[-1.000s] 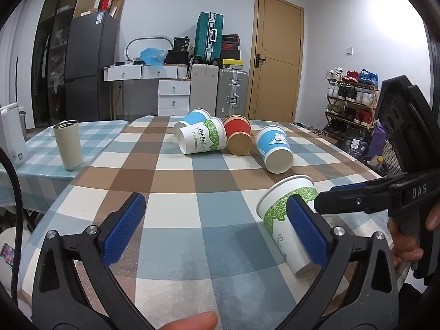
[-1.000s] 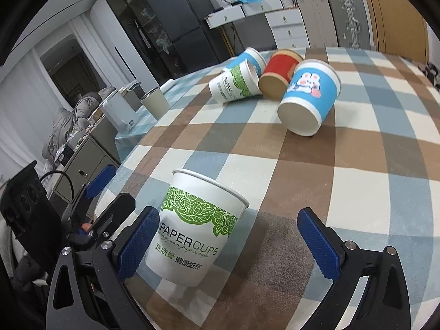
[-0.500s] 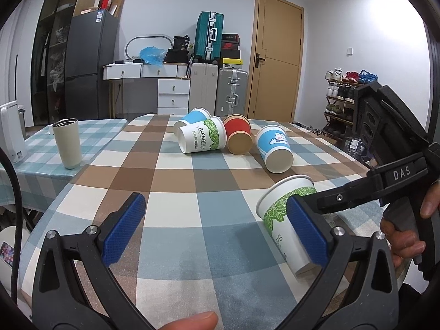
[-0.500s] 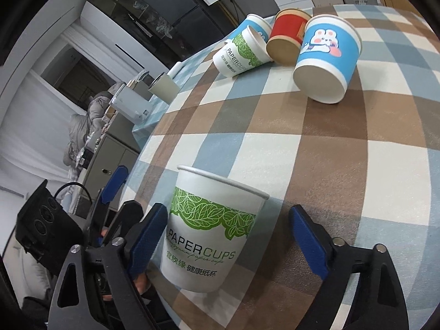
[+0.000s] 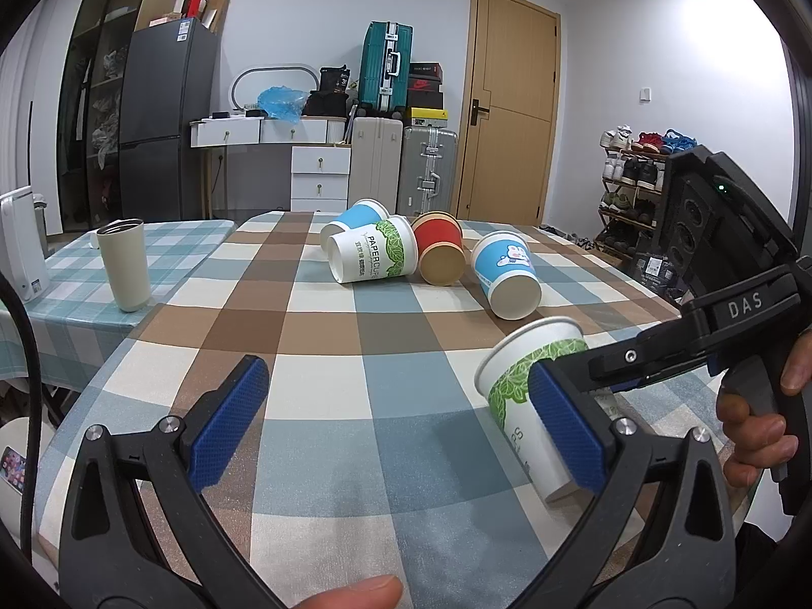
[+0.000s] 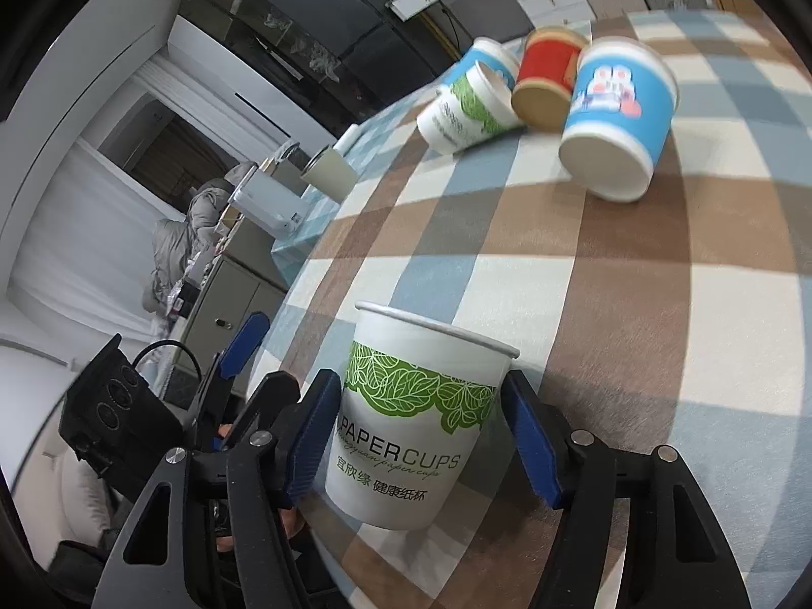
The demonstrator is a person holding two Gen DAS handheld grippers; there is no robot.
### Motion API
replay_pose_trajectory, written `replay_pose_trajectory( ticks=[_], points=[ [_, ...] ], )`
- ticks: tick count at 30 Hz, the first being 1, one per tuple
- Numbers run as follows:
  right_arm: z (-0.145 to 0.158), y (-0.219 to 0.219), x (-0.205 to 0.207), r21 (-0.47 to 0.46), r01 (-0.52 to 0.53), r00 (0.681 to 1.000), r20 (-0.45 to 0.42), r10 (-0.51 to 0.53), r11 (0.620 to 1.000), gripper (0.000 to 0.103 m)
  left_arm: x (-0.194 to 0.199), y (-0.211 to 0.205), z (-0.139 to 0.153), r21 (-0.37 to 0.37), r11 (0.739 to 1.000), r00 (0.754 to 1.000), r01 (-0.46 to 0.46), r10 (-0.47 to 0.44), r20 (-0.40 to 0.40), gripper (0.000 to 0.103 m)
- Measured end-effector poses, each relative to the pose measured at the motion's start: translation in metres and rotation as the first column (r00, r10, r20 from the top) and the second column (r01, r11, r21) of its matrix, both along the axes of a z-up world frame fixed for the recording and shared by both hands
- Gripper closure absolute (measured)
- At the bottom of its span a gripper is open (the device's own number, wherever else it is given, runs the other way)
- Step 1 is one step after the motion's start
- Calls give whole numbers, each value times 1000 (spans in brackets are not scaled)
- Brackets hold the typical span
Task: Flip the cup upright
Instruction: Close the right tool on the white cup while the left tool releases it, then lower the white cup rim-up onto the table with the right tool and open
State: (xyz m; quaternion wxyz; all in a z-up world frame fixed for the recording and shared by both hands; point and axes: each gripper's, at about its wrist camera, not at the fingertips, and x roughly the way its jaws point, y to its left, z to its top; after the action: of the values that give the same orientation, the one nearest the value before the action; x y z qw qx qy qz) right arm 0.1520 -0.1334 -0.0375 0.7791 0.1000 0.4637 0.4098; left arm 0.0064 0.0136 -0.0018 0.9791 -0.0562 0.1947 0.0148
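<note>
A white paper cup with green leaves point(image 6: 411, 421) is held between the blue pads of my right gripper point(image 6: 424, 436), which is shut on it near the table's front edge. In the left wrist view the same cup point(image 5: 528, 396) leans to the left, mouth up, with the right gripper's finger point(image 5: 660, 355) across it. My left gripper point(image 5: 396, 426) is open and empty above the checked tablecloth point(image 5: 325, 355), its right pad just in front of the cup.
Several cups lie on their sides further back: a green-leaf one point(image 5: 373, 256), a blue one behind it point(image 5: 355, 215), a red one point(image 5: 439, 246) and a blue rabbit one point(image 5: 507, 271). A steel tumbler point(image 5: 124, 264) stands on the left side table.
My right gripper has closed its fingers onto the green-leaf cup and its view has tilted. The left gripper has stayed still and open.
</note>
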Motion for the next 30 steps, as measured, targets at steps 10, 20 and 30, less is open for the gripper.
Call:
replay_pose_trajectory(
  ticks=[10,20,30],
  points=[
    [28,11,-28,-119,136,912,403,-77,984,36,0,0,0,-2,1000,1000,-1,1,1,1],
    [23,32,-18,-170,168,884,461,-72,971,36,0,0,0,-1,1000,1000,-1,1,1,1],
    [18,24,-33,-185,106,894,448,-12,977,40,0,1,0,-1,1000,1000,-2,2,2,1]
  ],
)
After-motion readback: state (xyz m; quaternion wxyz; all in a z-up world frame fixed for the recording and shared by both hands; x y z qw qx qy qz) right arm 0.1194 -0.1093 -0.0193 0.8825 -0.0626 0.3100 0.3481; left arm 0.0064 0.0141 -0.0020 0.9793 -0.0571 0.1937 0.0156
